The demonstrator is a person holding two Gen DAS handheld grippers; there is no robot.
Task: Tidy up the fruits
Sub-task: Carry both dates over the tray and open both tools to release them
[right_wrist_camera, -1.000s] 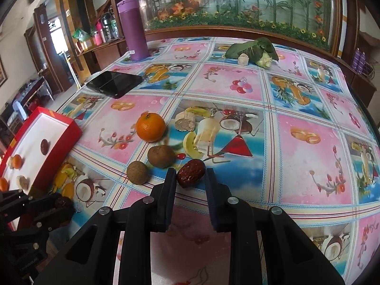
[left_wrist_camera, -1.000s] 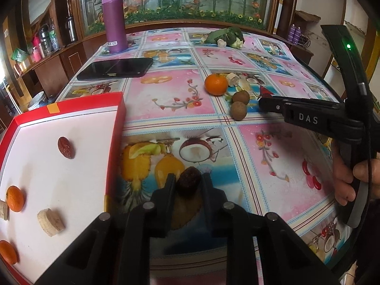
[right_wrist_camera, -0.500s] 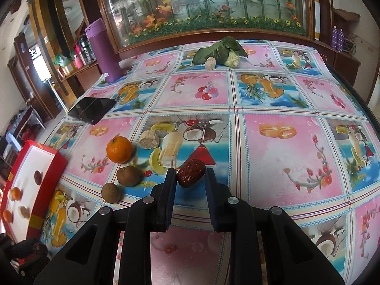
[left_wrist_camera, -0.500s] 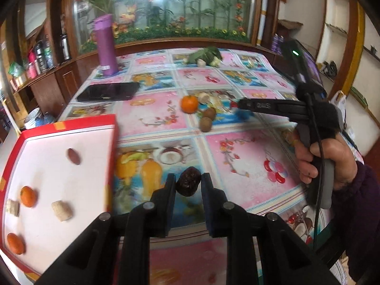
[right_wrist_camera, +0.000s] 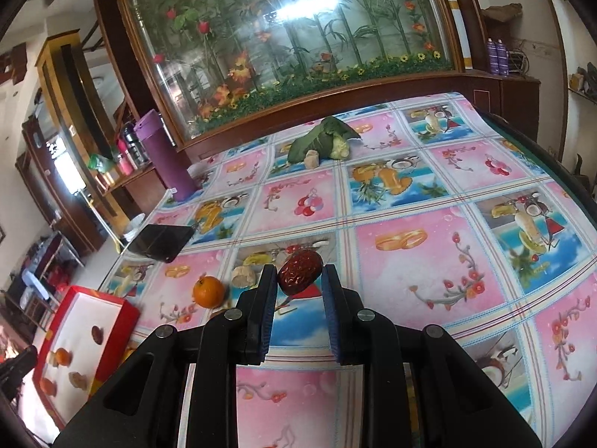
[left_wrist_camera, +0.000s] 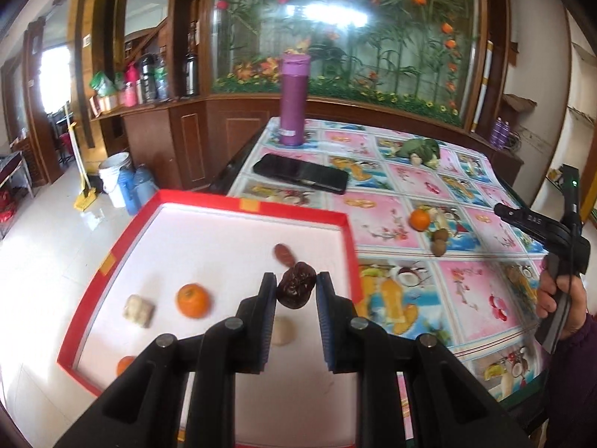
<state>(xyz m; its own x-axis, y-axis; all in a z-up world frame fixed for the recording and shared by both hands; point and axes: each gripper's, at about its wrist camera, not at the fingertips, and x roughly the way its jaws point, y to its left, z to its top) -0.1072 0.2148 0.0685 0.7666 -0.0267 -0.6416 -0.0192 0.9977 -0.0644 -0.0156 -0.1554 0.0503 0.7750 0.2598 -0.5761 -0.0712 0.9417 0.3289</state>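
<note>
Dark wrinkled date [left_wrist_camera: 296, 289] aloft, red date [right_wrist_camera: 299, 271] aloft

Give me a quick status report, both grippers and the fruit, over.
Left gripper shut on dark date, above red tray. Right gripper shut on red date, over the table. Nothing in the way.

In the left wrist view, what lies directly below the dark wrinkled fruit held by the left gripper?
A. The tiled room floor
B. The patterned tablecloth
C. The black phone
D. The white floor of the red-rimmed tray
D: the left gripper holds the dark dried fruit over the white inside of the red-rimmed tray, near another red date lying there.
</note>
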